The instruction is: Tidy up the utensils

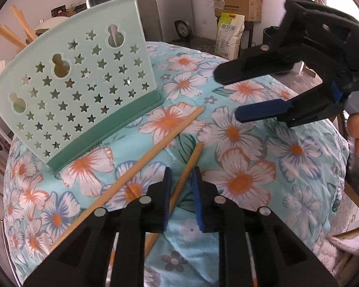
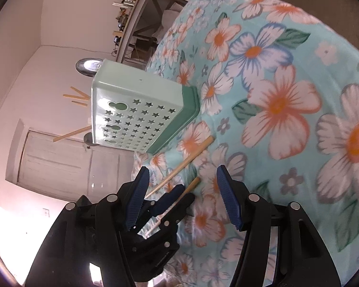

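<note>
Our left gripper (image 1: 182,179) has its blue-padded jaws drawn narrow around the near wooden chopstick (image 1: 187,165), which runs up between the pads from under the gripper toward the middle of the floral turquoise tablecloth (image 1: 287,179). We cannot tell from the left wrist view whether both pads already press the stick; a thin gap seems to remain on the right side, so we judge the pinch as not quite finished. From the right wrist view the same gripper (image 2: 177,196) sits over that chopstick's lower part.

A second wooden chopstick (image 1: 141,165) lies just beside the first, to its left, reaching toward the base of the mint-green plastic utensil holder with star-shaped holes (image 1: 79,91). The holder stands upright on the cloth, and several chopsticks already poke out of its far side.

To do this step well, we should finish the squeeze squarely on the one stick, keep clear of its neighbour, and lift it straight before tilting it toward the holder's open top.

Our right gripper (image 1: 227,95) hangs over the cloth with its jaws wide apart and nothing between them.
</note>
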`<state>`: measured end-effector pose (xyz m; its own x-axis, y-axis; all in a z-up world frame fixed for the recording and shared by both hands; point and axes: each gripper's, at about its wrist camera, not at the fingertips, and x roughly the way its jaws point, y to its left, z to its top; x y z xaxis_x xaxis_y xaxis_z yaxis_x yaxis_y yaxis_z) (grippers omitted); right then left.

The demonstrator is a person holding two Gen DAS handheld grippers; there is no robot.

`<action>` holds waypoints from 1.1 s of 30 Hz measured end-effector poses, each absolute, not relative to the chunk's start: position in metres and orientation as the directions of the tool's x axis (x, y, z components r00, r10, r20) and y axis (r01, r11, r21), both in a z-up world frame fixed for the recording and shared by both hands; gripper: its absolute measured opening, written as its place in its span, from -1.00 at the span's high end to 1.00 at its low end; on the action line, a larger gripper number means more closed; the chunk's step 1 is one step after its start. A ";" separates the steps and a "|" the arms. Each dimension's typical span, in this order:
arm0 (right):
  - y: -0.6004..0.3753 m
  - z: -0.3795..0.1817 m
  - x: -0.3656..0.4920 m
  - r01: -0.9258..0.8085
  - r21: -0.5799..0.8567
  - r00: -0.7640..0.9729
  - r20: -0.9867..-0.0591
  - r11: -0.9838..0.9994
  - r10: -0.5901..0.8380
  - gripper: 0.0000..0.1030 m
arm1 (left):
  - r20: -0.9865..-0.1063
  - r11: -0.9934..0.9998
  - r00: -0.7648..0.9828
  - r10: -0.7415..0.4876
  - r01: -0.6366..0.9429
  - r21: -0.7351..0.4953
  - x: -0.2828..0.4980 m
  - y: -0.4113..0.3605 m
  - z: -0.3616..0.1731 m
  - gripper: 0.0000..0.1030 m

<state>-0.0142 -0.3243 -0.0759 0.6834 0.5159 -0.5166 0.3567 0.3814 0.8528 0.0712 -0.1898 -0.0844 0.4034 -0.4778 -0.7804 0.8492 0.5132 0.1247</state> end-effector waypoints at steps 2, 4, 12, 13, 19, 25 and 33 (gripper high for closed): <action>-0.322 -0.080 -0.009 0.381 0.851 0.675 -0.524 0.362 0.520 -0.09 | -0.780 0.515 0.405 -0.476 0.848 0.126 0.070 -0.185 -0.084 0.77; -0.321 -0.085 -0.004 0.416 0.838 0.663 -0.545 0.352 0.514 -0.05 | -0.781 0.519 0.407 -0.474 0.846 0.126 0.069 -0.181 -0.084 0.81; -0.317 -0.099 0.016 0.500 0.814 0.652 -0.578 0.295 0.491 0.13 | -0.777 0.533 0.413 -0.475 0.837 0.120 0.065 -0.159 -0.081 0.85; -0.316 -0.099 0.018 0.507 0.810 0.652 -0.583 0.294 0.484 0.14 | -0.777 0.534 0.412 -0.476 0.837 0.117 0.065 -0.157 -0.081 0.85; -0.315 -0.103 0.026 0.547 0.796 0.660 -0.600 0.259 0.451 0.27 | -0.771 0.537 0.404 -0.492 0.838 0.097 0.067 -0.140 -0.082 0.85; -0.313 -0.106 0.038 0.571 0.791 0.674 -0.605 0.221 0.424 0.28 | -0.768 0.536 0.402 -0.498 0.839 0.092 0.067 -0.129 -0.085 0.85; -0.314 -0.110 0.055 0.592 0.785 0.686 -0.609 0.180 0.398 0.31 | -0.766 0.530 0.408 -0.498 0.841 0.103 0.066 -0.131 -0.091 0.85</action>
<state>0.0547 -0.3140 -0.1104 0.6862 0.3981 -0.6088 0.5921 0.1803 0.7854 0.0657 -0.1314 -0.0912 0.4077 -0.4977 -0.7656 0.8414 0.5304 0.1034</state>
